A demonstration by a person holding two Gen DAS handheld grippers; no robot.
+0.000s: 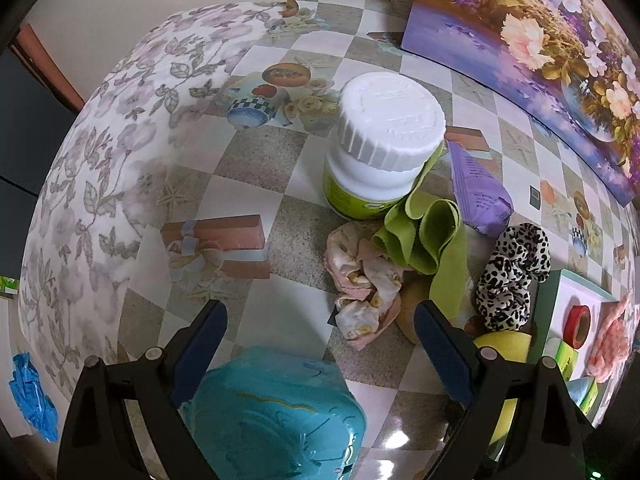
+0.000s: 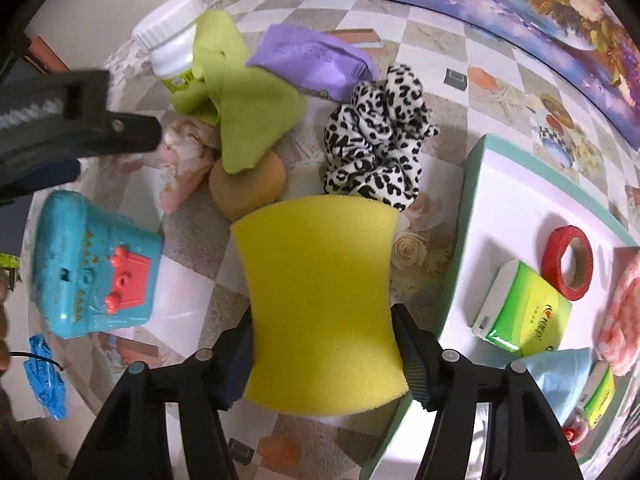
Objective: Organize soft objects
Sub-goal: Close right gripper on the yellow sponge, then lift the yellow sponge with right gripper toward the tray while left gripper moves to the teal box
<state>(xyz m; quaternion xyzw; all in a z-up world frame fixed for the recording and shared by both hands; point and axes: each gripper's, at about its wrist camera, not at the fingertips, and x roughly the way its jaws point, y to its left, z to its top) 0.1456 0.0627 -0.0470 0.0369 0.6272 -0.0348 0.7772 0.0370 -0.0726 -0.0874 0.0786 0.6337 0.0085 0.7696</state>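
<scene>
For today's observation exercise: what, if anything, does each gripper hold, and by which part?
The right gripper pinches the yellow sponge across its narrow waist, pads on the two curved side edges. The left gripper stands open and holds nothing.
</scene>
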